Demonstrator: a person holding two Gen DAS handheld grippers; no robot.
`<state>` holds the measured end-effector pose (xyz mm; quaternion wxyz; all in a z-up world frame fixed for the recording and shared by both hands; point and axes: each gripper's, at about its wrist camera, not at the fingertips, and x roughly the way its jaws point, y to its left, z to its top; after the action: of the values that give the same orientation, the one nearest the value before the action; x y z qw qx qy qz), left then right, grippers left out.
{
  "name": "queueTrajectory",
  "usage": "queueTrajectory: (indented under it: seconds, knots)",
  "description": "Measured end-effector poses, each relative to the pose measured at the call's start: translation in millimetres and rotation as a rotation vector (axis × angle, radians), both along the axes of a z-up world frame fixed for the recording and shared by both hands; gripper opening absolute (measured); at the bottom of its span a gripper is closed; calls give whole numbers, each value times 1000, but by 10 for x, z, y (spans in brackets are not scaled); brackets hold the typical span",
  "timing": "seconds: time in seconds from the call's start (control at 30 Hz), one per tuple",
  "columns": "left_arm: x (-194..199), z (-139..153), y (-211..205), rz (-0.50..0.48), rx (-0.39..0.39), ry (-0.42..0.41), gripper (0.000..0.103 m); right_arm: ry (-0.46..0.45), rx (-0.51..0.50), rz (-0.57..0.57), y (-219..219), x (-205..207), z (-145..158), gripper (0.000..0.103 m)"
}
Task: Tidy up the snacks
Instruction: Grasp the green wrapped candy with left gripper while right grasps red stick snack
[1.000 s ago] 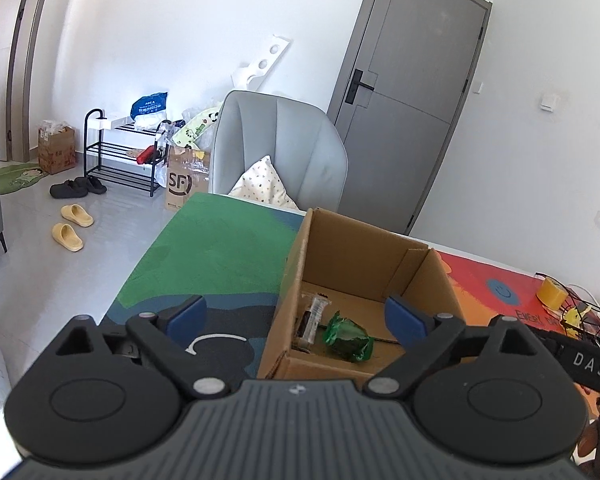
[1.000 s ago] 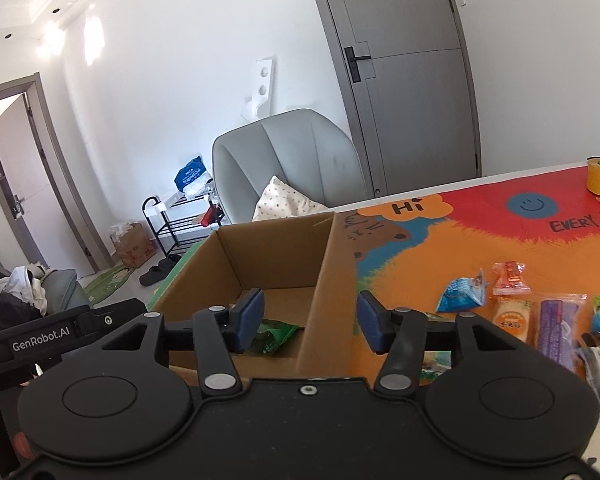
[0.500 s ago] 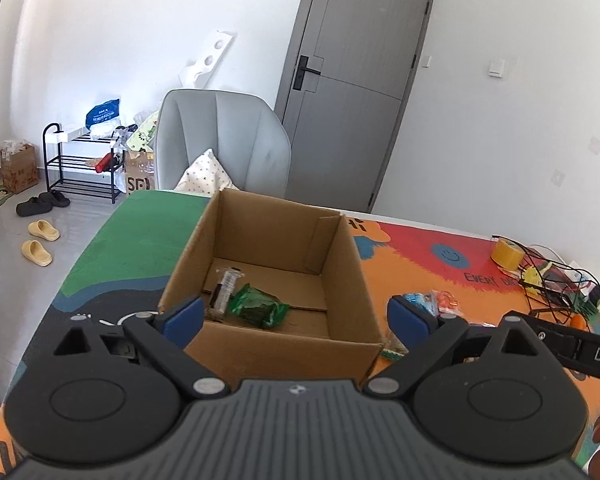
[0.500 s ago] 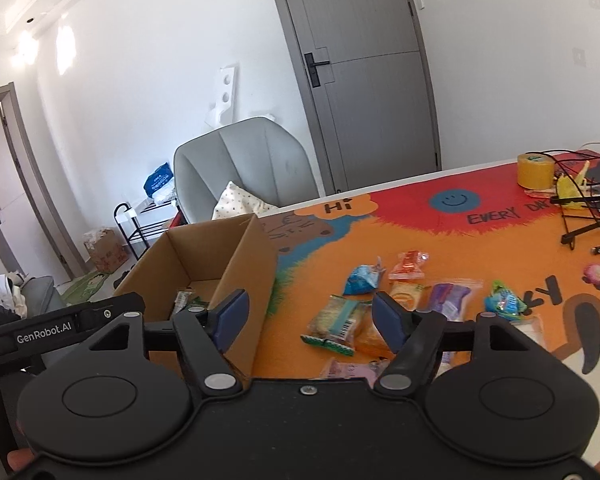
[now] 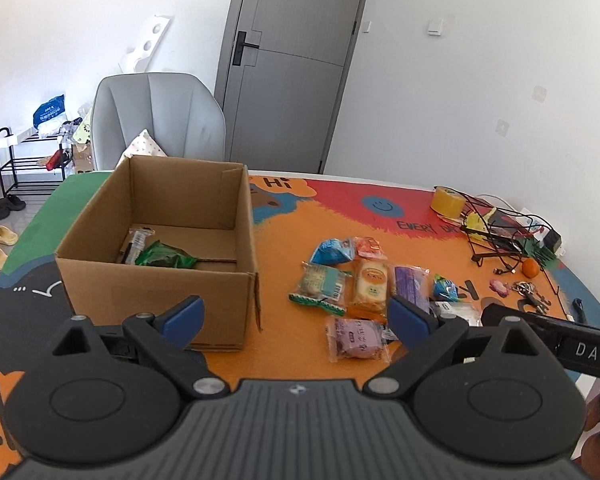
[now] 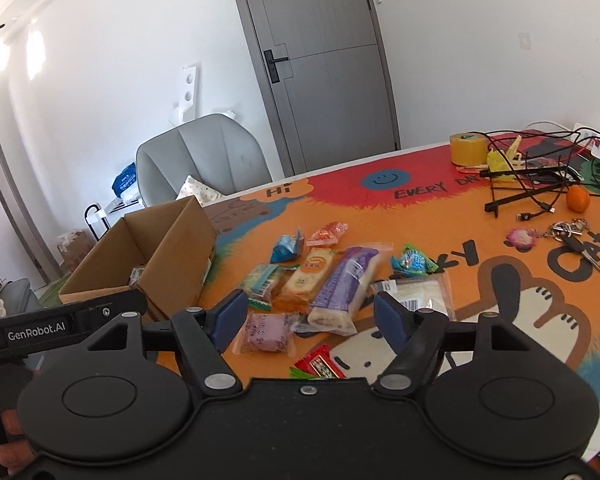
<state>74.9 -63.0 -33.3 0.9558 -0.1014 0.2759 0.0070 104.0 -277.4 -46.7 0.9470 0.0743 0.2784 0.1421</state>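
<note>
An open cardboard box [image 5: 140, 280] stands at the left of the colourful mat, holding a green packet [image 5: 164, 256] and a clear wrapper [image 5: 134, 242]. To its right, several snack packets lie loose: a pink one [image 5: 356, 338] [image 6: 266, 334], a purple bar [image 6: 346, 284], an orange cracker pack [image 6: 310, 276], a blue one [image 6: 286, 248] and a red one [image 6: 320, 364]. My left gripper [image 5: 296, 316] hangs open above the box's right corner, holding nothing. My right gripper [image 6: 311, 316] is open over the near packets, apart from them.
At the far right of the mat [image 6: 440, 208] are a yellow tape roll [image 6: 470, 148], a black wire stand with cables [image 6: 532, 184], an orange fruit [image 6: 578, 199] and keys [image 6: 572, 236]. A grey chair [image 5: 156, 120] stands behind the table, in front of a door.
Both grippers have swung right, from over the box toward the snack pile. The right jaws have spread wider. The left jaws stay wide apart.
</note>
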Motion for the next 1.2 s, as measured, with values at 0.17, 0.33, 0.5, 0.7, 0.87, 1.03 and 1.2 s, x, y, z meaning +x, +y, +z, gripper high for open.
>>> queueTrajectory:
  seconds: [0.17,0.33,0.5,0.7,0.87,1.03,1.2]
  knots:
    - [-9,-81,-183,-41,-5,-8,97,4,18,-43,-151,-71,-95,70]
    - [23,-215,-393,-81,5,13,95,15,32,-58,-286,-103,-225,68]
    - [66,-363,-538,-103,11,36,90,34,68,-102,-412,-86,-379,64]
    - [167,-526,-744,-146,22,78,82,54,89,-116,-544,-62,-524,63]
    - [249,-639,-891,-177,29,101,77,81,104,-124,-636,-38,-628,60]
    - [314,-747,-941,-182,31,131,74,90,116,-116,-644,-6,-695,60]
    - [354,-854,-963,-190,38,157,61,103,120,-108,-620,38,-753,60]
